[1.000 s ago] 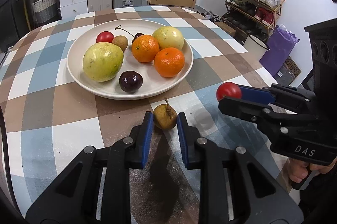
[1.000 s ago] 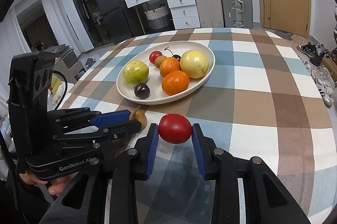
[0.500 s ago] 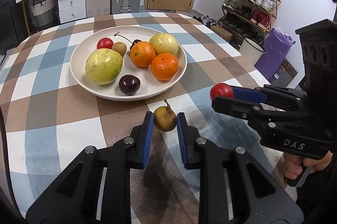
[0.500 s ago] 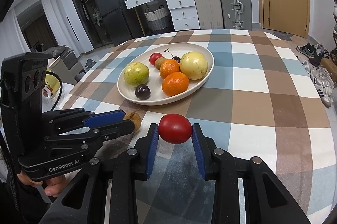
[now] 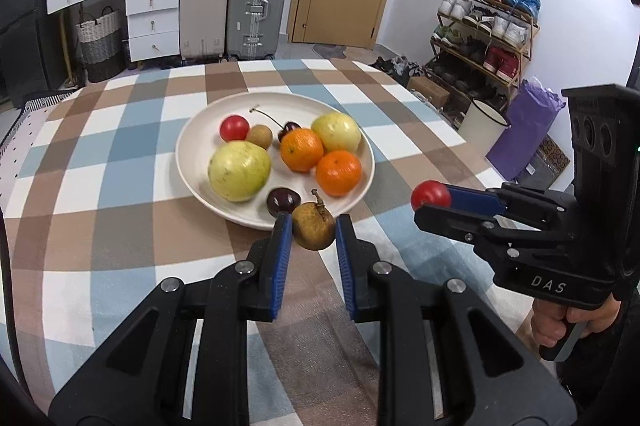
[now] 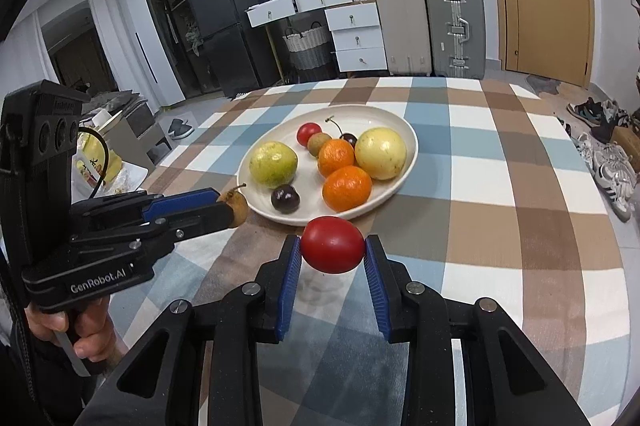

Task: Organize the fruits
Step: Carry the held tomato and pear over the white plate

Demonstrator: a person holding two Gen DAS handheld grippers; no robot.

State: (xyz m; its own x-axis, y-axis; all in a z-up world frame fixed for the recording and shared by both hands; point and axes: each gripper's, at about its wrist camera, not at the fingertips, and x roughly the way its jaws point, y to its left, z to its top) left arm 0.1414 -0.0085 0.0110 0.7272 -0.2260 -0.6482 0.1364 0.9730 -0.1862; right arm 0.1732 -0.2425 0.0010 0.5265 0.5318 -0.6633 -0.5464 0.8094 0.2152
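The left gripper (image 5: 313,232) is closed on a small brown stemmed fruit (image 5: 313,229), which sits between its blue pads at the fingertips, stem upward, clear of the checked cloth of the counter (image 5: 100,226). Directly ahead of this gripper lies the near rim of the white plate (image 5: 188,141); a dark plum (image 5: 283,201) lies in the plate just beyond the held fruit. The right gripper (image 6: 333,250) is clamped on a red tomato (image 6: 333,245), held crosswise between its pads above the counter. From the right gripper, the plate lies just ahead and slightly left, with two oranges (image 6: 347,187), two pale green-yellow fruits (image 6: 273,163), a cherry (image 6: 349,139) and a small red fruit (image 6: 309,133) in it. The left gripper appears to the left of the right gripper, its fruit near the plate rim.
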